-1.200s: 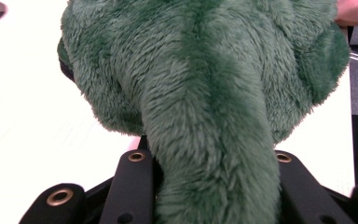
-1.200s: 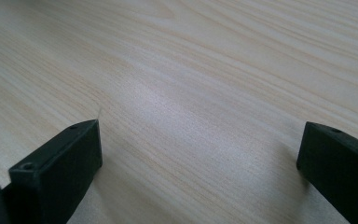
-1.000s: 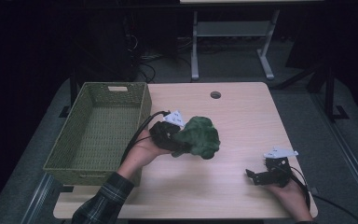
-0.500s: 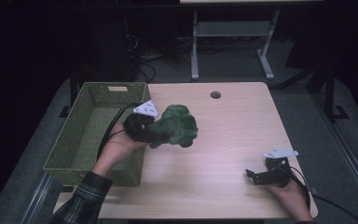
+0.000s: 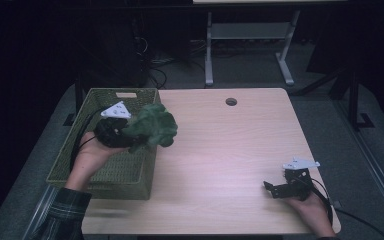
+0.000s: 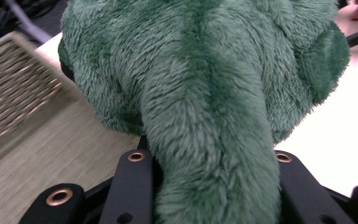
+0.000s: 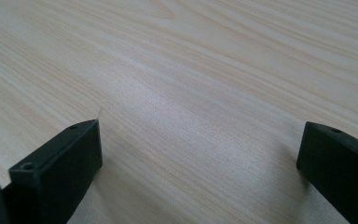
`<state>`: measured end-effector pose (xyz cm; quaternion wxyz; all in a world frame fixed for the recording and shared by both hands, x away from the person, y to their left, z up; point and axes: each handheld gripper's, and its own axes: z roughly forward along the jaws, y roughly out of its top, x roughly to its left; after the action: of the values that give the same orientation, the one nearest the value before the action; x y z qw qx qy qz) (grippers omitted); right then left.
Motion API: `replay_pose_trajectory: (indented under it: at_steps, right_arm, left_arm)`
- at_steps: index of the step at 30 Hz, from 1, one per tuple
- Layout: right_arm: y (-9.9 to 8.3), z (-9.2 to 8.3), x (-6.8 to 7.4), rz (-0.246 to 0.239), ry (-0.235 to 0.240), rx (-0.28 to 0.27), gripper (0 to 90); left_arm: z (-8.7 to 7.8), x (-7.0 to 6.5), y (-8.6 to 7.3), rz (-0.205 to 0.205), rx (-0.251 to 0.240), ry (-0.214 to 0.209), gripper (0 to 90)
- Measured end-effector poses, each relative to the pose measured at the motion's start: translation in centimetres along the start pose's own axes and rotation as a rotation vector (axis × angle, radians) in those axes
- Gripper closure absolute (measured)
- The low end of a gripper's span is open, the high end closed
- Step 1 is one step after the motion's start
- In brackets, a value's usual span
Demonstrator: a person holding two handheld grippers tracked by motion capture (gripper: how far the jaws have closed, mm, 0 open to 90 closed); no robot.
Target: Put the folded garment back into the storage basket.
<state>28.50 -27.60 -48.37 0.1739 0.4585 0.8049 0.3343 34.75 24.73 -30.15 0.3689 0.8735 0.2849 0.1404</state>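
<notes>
The left claw (image 5: pixel 127 134) is clamped on a green plush toy (image 5: pixel 152 126), its two black jaws pinching a narrow fuzzy limb of it, and holds it in the air over the near right rim of the woven basket (image 5: pixel 75 160). The pick-up looks done; what seems left is lowering the toy into the basket, which has nothing else in it, and letting go. The right claw (image 5: pixel 275 189) rests on the wooden worktop (image 5: pixel 230 165) with jaws spread wide, holding nothing.

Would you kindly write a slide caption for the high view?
Left hand-held gripper holds a green plush toy above the woven basket's right edge.
</notes>
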Motion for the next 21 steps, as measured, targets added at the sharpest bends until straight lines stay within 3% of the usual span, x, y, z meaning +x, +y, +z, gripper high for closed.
replay_pose_trajectory:
  at_steps: [8, 21]
  right_arm:
    - [0.0, 0.0, 0.0, 0.001, -0.002, -0.001, 0.0]
    - [0.0, 0.0, 0.0, 0.001, -0.001, -0.001, 0.0]
  left_arm:
    - [-2.0, 2.3, -2.1, -0.072, -0.01, 0.073, 66.2]
    - [-2.3, 5.5, -5.9, -0.185, 0.012, 0.147, 66.3]
